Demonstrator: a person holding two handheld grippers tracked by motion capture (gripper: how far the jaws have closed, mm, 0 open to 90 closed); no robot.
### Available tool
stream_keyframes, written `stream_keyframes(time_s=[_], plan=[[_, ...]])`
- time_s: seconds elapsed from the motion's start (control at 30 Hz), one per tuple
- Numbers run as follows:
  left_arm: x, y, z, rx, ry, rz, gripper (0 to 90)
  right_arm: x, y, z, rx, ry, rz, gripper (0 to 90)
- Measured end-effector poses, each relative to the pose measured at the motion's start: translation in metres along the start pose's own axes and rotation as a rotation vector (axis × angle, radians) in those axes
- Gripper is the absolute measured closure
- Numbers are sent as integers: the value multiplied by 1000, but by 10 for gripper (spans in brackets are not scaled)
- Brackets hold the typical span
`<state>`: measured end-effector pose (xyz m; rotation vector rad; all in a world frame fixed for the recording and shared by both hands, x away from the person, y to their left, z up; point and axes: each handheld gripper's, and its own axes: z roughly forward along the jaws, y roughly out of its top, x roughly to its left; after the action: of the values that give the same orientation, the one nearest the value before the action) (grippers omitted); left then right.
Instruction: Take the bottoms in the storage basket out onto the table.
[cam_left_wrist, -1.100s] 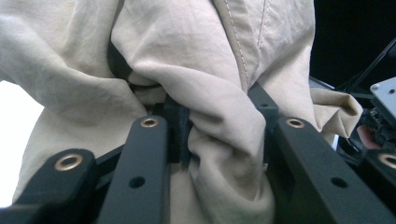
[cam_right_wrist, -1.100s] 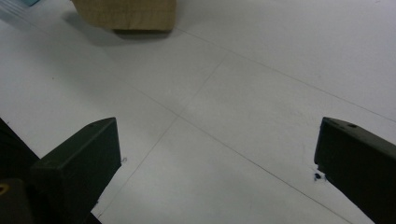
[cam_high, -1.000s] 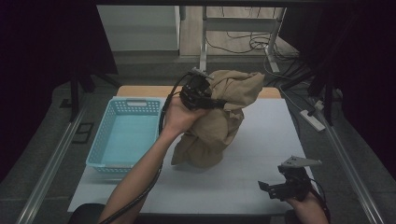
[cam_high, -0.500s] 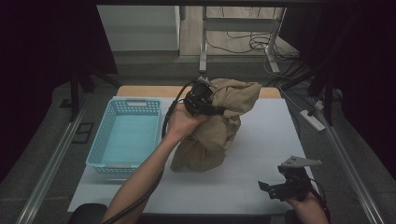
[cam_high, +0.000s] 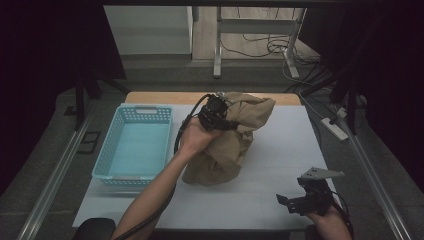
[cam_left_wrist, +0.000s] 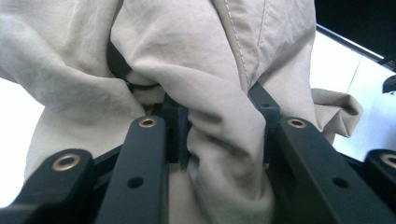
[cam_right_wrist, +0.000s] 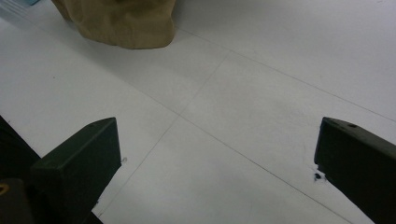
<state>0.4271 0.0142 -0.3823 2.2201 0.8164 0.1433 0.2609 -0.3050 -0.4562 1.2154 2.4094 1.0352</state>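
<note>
A crumpled tan garment (cam_high: 235, 145) hangs in a bundle over the middle of the white table (cam_high: 285, 150), its lower end resting on the surface. My left gripper (cam_high: 219, 113) holds it near the top. In the left gripper view the black jaws are shut on a thick fold of the garment (cam_left_wrist: 224, 70), which drapes over my left gripper (cam_left_wrist: 219, 116). My right gripper (cam_high: 290, 196) rests low near the table's front right corner. In the right gripper view my right gripper (cam_right_wrist: 217, 154) stands open over bare table, with the garment (cam_right_wrist: 126, 23) farther off.
A light blue plastic basket (cam_high: 107, 150) with nothing inside stands at the left of the table. A power strip (cam_high: 332, 127) and cables lie off the right edge. Table legs and cables show on the floor beyond the far edge.
My left hand has sunk with the garment in its grip, and the bundle has settled lower onto the table. The right gripper has stayed where it was.
</note>
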Motion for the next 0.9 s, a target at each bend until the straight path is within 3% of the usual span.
stream_keyframes(time_s=[0.9], plan=[[18,-31,39,66,12,-62,667,0,0,0,3,0,-2,6]])
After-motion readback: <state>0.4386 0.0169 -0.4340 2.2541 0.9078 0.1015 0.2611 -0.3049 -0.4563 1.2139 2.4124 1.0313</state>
